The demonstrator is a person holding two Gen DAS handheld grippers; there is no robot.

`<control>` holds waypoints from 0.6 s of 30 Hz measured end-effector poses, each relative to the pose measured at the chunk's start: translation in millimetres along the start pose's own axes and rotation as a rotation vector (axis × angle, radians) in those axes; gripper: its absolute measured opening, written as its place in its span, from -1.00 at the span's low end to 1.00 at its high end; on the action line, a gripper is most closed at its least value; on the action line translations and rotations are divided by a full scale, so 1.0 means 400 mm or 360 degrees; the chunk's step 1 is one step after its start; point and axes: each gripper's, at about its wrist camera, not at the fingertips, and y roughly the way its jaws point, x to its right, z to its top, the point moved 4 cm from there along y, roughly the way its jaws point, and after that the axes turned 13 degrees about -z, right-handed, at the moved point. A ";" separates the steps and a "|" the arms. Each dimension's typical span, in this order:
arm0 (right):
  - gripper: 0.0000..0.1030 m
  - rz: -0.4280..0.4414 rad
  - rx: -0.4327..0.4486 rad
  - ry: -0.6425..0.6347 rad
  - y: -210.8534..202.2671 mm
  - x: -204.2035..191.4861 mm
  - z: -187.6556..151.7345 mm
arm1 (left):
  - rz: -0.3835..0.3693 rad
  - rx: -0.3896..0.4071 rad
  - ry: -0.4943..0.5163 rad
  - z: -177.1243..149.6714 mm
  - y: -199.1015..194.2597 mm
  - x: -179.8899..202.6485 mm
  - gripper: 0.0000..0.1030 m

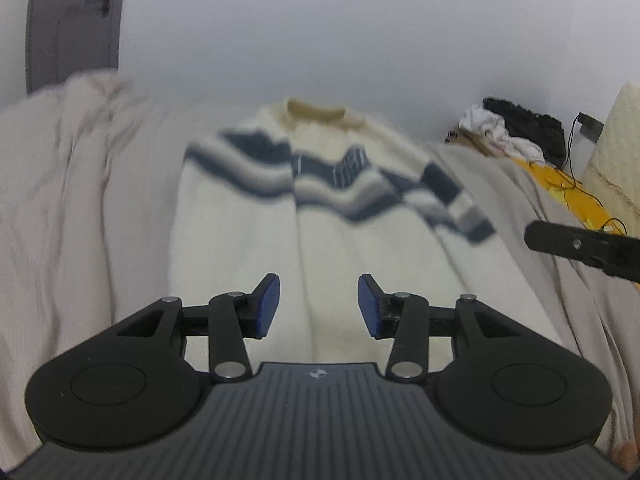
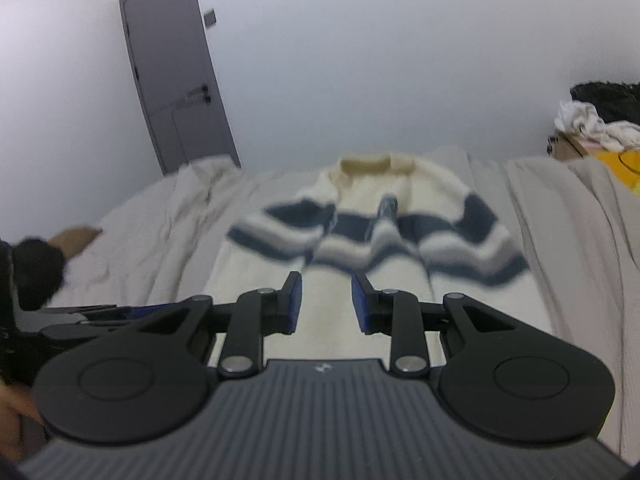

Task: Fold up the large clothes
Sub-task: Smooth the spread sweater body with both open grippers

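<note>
A cream knitted sweater [image 1: 320, 232] with navy and grey zigzag stripes lies flat on the bed, collar at the far end, both sleeves folded in over its chest. It also shows in the right wrist view [image 2: 340, 280]. My left gripper [image 1: 319, 306] is open and empty above the sweater's lower body. My right gripper [image 2: 326, 304] is open and empty above the lower body too. A finger of the right gripper [image 1: 580, 246] shows at the right edge of the left wrist view.
A wrinkled beige bedsheet [image 1: 80, 200] covers the bed. A pile of white and black clothes [image 1: 520, 132], a yellow item [image 1: 568, 192] with cables and a cream pillow [image 1: 616, 152] lie at the far right. A grey door [image 2: 176, 80] stands in the white wall.
</note>
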 end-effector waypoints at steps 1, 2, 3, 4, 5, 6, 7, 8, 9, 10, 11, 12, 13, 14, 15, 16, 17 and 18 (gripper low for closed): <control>-0.39 -0.0009 -0.0032 0.0003 -0.012 0.000 -0.024 | 0.0016 -0.0024 0.0000 -0.021 0.004 -0.006 -0.04; -0.39 -0.0010 -0.0067 0.0021 -0.015 0.002 -0.045 | 0.0027 -0.0039 0.0031 -0.045 0.000 -0.004 -0.04; -0.39 -0.0009 -0.0112 0.0049 -0.011 0.006 -0.063 | 0.0030 -0.0049 0.0054 -0.064 0.000 -0.006 -0.04; -0.39 -0.0011 -0.0166 0.0082 -0.007 0.009 -0.084 | 0.0053 -0.0059 0.0058 -0.085 -0.006 -0.007 -0.04; -0.39 -0.0015 -0.0209 0.0108 -0.007 0.009 -0.104 | 0.0066 -0.0070 0.0063 -0.104 -0.007 -0.010 -0.03; -0.39 -0.0018 -0.0257 0.0143 0.002 0.014 -0.122 | 0.0071 -0.0097 0.0077 -0.115 0.001 -0.017 -0.02; -0.24 -0.0023 -0.0293 0.0175 0.002 0.014 -0.143 | 0.0098 -0.0133 0.0096 -0.135 0.001 -0.018 -0.02; -0.13 -0.0016 -0.0333 0.0207 0.008 0.016 -0.160 | 0.0121 -0.0156 0.0097 -0.145 0.007 -0.025 -0.01; 0.05 -0.0012 -0.0362 0.0234 0.009 0.014 -0.177 | 0.0135 -0.0174 0.0086 -0.156 0.010 -0.030 0.00; 0.06 -0.0006 -0.0382 0.0262 0.013 0.016 -0.189 | 0.0145 -0.0192 0.0082 -0.166 0.014 -0.033 0.03; 0.06 -0.0003 -0.0401 0.0279 0.021 0.017 -0.196 | 0.0155 -0.0209 0.0086 -0.173 0.019 -0.031 0.06; 0.06 -0.0003 -0.0422 0.0286 0.032 0.016 -0.202 | 0.0165 -0.0221 0.0095 -0.173 0.027 -0.034 0.06; 0.06 -0.0006 -0.0438 0.0288 0.039 0.014 -0.208 | 0.0191 -0.0233 0.0114 -0.176 0.034 -0.030 0.06; 0.06 -0.0012 -0.0458 0.0293 0.051 0.012 -0.213 | 0.0209 -0.0240 0.0124 -0.178 0.042 -0.031 0.06; 0.06 -0.0014 -0.0480 0.0297 0.063 0.010 -0.219 | 0.0221 -0.0247 0.0128 -0.179 0.050 -0.032 0.06; 0.06 -0.0008 -0.0503 0.0300 0.077 0.006 -0.224 | 0.0239 -0.0255 0.0143 -0.185 0.058 -0.034 0.06; 0.06 0.0004 -0.0518 0.0303 0.089 0.002 -0.229 | 0.0266 -0.0264 0.0172 -0.188 0.066 -0.034 0.02; 0.06 0.0011 -0.0530 0.0301 0.103 -0.004 -0.234 | 0.0300 -0.0267 0.0211 -0.190 0.072 -0.034 -0.03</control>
